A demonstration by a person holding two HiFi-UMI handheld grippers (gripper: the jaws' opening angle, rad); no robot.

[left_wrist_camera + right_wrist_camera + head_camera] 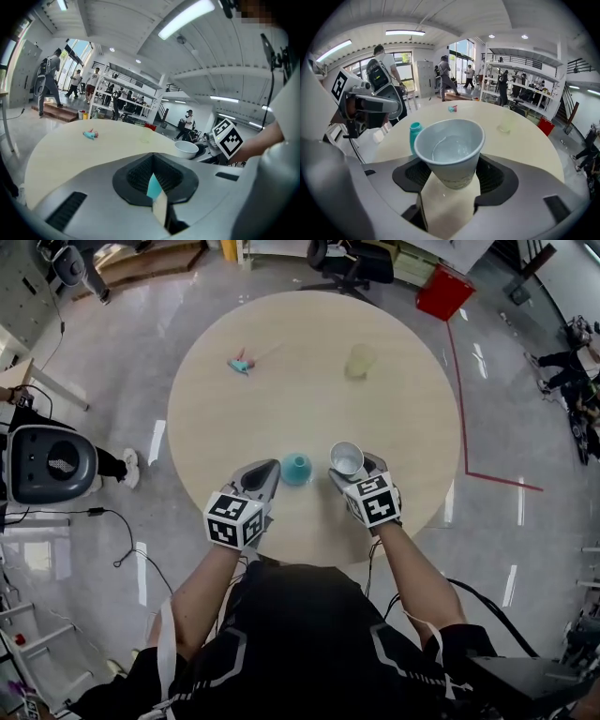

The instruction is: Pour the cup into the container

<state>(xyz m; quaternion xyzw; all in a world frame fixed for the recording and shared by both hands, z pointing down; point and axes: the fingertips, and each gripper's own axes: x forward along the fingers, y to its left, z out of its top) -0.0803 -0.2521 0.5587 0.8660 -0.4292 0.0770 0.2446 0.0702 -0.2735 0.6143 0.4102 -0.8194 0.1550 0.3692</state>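
Observation:
A white paper cup (451, 149) holding clear liquid stays nearly upright, and my right gripper (450, 180) is shut on its lower body. In the head view the cup (347, 458) hangs over the near part of the round table (309, 399) in the right gripper (349, 471). A small teal container (296, 468) stands just left of it, also visible as a capped teal container (415, 135) in the right gripper view. My left gripper (270, 474) sits immediately left of the container, jaws together. Only a teal sliver (153, 184) shows through the left gripper (157, 190).
A pale yellow translucent cup (360, 361) stands at the table's far right, and a small teal toy (242, 364) lies at the far left. Office chairs, a red bin (444, 292) and several people are around the room beyond the table.

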